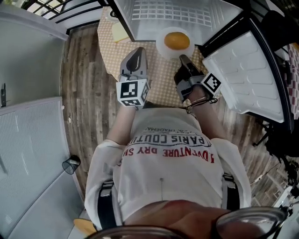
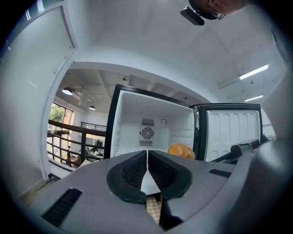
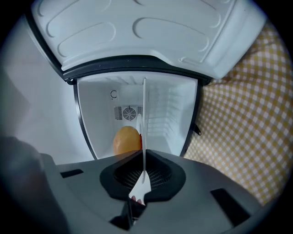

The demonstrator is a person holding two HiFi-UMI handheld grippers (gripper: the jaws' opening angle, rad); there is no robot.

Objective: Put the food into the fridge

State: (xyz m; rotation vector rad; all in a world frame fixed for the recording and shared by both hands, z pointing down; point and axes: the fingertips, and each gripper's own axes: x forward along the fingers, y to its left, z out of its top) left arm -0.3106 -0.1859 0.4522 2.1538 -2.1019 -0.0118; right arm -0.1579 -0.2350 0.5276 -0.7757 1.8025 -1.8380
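Observation:
A round orange food (image 1: 176,40) lies on a white plate (image 1: 163,49) in front of the open small fridge (image 1: 168,14). My right gripper (image 1: 183,58) is shut on the plate's near rim. In the right gripper view the plate (image 3: 144,119) shows edge-on as a thin white line between the closed jaws of the right gripper (image 3: 143,157), with the food (image 3: 127,140) to its left and the white fridge interior (image 3: 160,109) behind. My left gripper (image 1: 137,51) hovers left of the plate, shut and holding nothing. The left gripper (image 2: 147,167) faces the fridge (image 2: 151,123) and the food (image 2: 181,151).
The fridge door (image 1: 243,70) swings open to the right. The fridge stands on a yellow checked tablecloth (image 1: 159,74), where a pale yellow piece (image 1: 120,31) lies at the back left. A white wall panel (image 1: 28,140) and a railing (image 1: 60,9) are on the left.

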